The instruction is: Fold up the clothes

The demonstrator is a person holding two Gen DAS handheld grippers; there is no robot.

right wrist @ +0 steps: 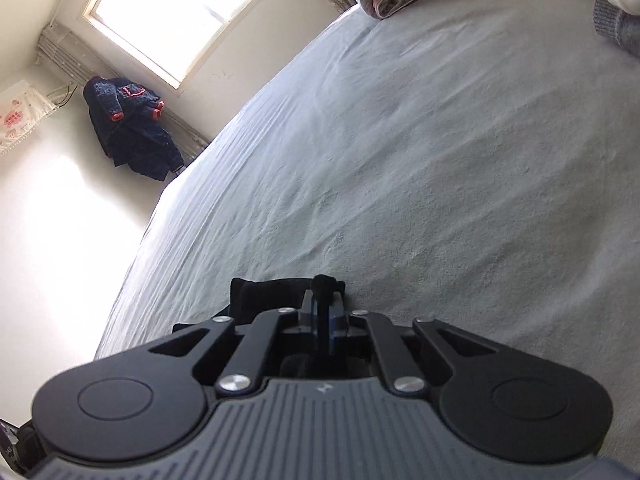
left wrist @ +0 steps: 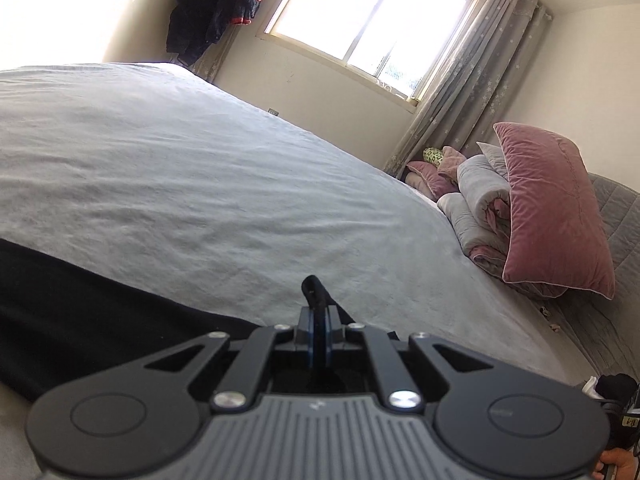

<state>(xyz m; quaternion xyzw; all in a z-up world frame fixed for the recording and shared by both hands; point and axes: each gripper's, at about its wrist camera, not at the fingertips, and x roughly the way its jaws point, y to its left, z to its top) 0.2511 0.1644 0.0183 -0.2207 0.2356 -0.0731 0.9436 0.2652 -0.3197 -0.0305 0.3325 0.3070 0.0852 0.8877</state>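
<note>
A black garment [left wrist: 80,312] lies on the grey bed sheet [left wrist: 180,168], spreading to the left below my left gripper. My left gripper [left wrist: 319,320] is shut on an edge of this black cloth, and a small bunch of it pokes up above the pads. In the right wrist view my right gripper [right wrist: 325,312] is shut on another part of the black garment [right wrist: 264,296], with a fold of it sticking out to the left of the pads. The rest of the garment is hidden under both grippers.
A pink pillow [left wrist: 556,208] leans on folded grey and pink quilts [left wrist: 480,208] at the head of the bed. A dark coat [right wrist: 132,136] hangs by the window [left wrist: 372,16]. A person's hand [left wrist: 620,468] shows at the lower right edge.
</note>
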